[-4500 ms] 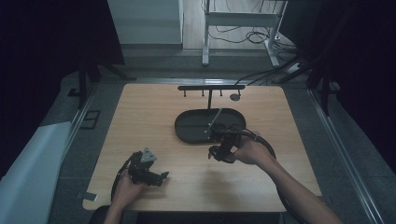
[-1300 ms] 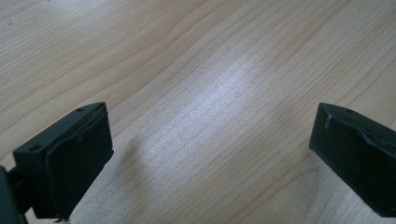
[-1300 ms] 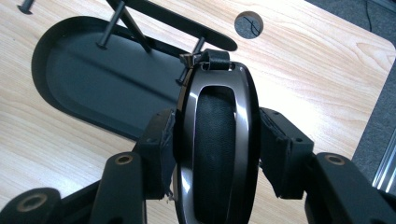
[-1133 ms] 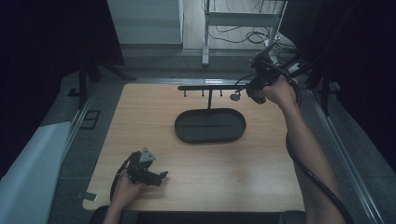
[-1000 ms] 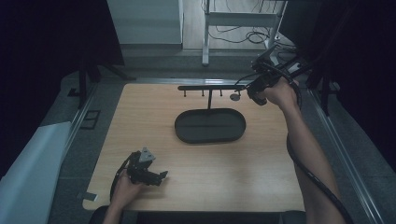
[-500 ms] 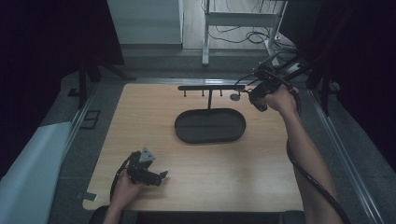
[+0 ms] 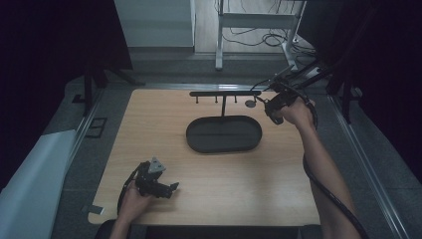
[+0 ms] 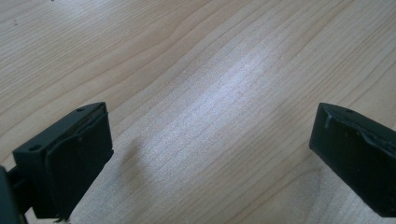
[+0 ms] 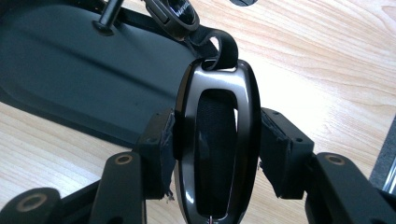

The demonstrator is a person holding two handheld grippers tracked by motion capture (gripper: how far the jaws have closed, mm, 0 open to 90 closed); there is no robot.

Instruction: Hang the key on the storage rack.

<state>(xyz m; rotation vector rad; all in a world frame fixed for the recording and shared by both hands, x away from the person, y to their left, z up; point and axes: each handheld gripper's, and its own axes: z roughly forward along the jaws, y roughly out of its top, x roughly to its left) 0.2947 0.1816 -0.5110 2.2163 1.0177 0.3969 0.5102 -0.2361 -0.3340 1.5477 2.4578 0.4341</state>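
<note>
The pale wood-grain worktop (image 7: 164, 134) sits in a dim room, dark at both sides; near its front-left corner the left gripper (image 7: 166, 188) rests low over bare wood, jaws spread wide with nothing between them; at the middle lies a black oval tray (image 7: 224, 134) with a thin black T-shaped hanging rack (image 7: 225, 93) rising from its far side; by the far-right corner the right gripper (image 7: 266, 103) is clamped on a glossy black oval key-fob-like object with a loop strap (image 9: 217, 140), close to the rack's right end; beyond the worktop, grey floor, white table legs and tangled cables; the object's lower end is cut off in the right gripper view, and what its strap joins is unclear.
</note>
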